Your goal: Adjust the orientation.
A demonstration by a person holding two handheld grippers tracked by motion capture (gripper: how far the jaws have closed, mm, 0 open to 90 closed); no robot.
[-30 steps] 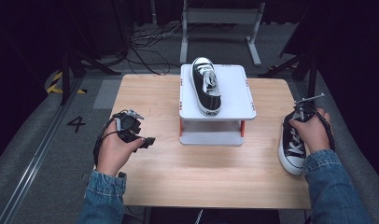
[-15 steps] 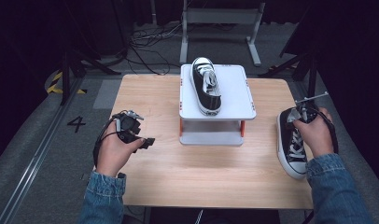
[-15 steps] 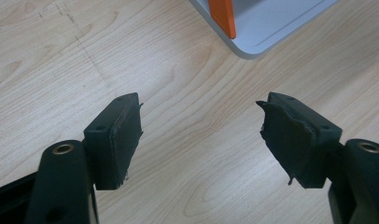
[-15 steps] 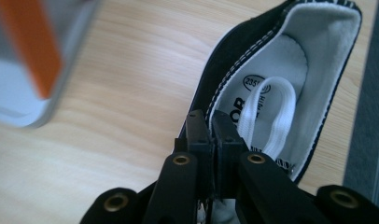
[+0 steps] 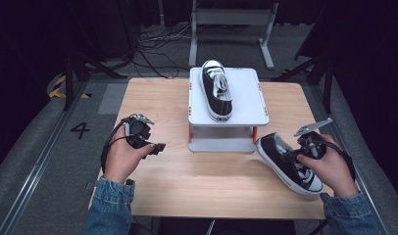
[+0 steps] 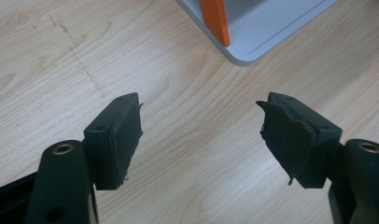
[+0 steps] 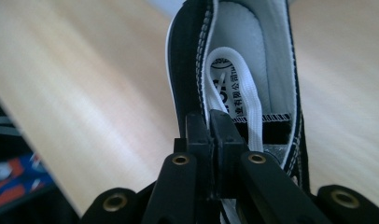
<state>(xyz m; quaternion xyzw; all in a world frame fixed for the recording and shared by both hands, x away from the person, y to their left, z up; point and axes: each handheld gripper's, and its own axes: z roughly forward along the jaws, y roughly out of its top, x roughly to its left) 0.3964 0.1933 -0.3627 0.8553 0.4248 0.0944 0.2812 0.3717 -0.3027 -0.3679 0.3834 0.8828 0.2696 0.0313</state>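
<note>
A black-and-white sneaker (image 5: 216,90) lies on top of a white raised stand (image 5: 248,98) at the table's middle back. Its mate (image 5: 280,159) is to the right of the stand's front corner, angled with its heel toward the stand. My right gripper (image 5: 287,156) is shut on it. In the right gripper view the jaws (image 7: 209,126) pinch the black side wall of the sneaker (image 7: 253,56) beside a white lace. My left gripper (image 5: 155,148) rests at the table's left, open and holding nothing. Bare wood lies between its pads (image 6: 201,135).
The wooden table (image 5: 211,181) ends close behind the right hand. The stand has orange posts (image 6: 215,18) and a lower shelf. A grey metal frame (image 5: 231,19) and floor cables lie beyond the table. A "4" (image 5: 80,129) marks the floor at the left.
My right gripper has carried the second sneaker from the table's right edge leftward to the stand's front right corner, turning it. The left hand has stayed still.
</note>
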